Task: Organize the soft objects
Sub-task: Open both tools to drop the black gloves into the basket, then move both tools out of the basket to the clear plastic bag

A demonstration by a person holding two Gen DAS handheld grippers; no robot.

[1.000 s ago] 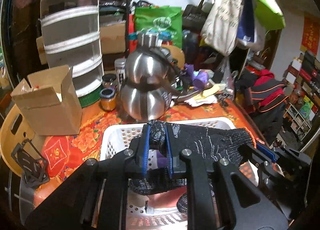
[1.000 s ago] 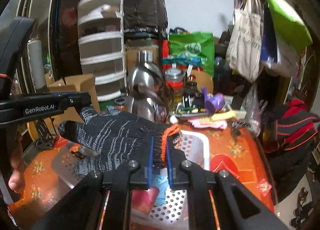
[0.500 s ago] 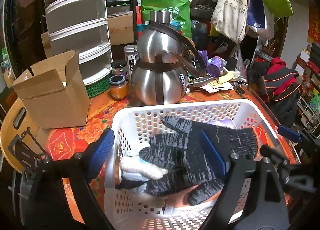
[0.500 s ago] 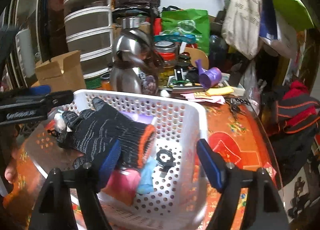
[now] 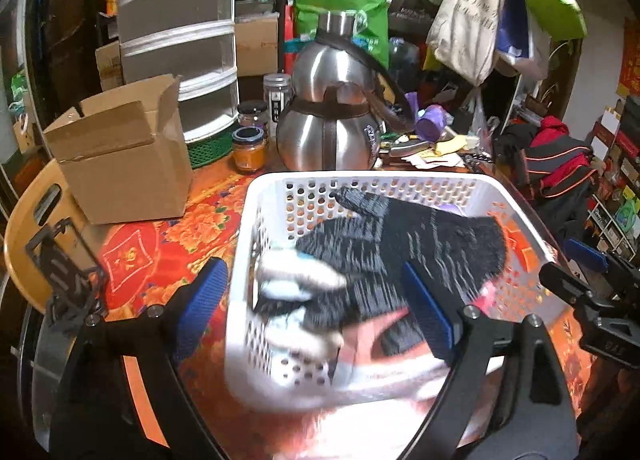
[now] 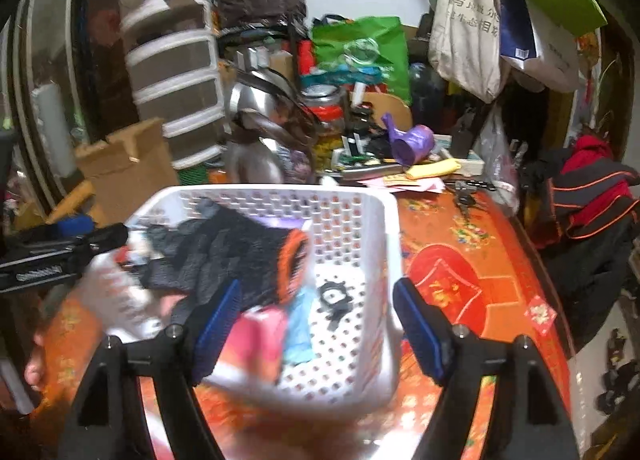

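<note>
A black knit glove (image 5: pixel 404 244) with an orange cuff (image 6: pixel 294 260) lies loose in the white perforated basket (image 5: pixel 256 228), on top of white, pink and pale blue soft items. My left gripper (image 5: pixel 316 308) stands open, one finger outside the basket's left wall, the other over the glove. My right gripper (image 6: pixel 316 324) is open too, its left finger above a pink item (image 6: pixel 256 340), its right finger past the basket's right wall (image 6: pixel 390 244). Neither holds anything. Each gripper shows at the edge of the other's view.
The basket sits on a red-and-orange floral tablecloth (image 6: pixel 452 272). Behind it stand a steel gourd-shaped flask (image 5: pixel 332 120), jars (image 5: pixel 250 144), an open cardboard box (image 5: pixel 124 156) and a plastic drawer tower (image 5: pixel 176 40). Clutter and hanging bags fill the back.
A second ago both grippers were shut on the glove above the basket. They opened, the glove dropped into the basket, and both grippers have since sunk closer to it.
</note>
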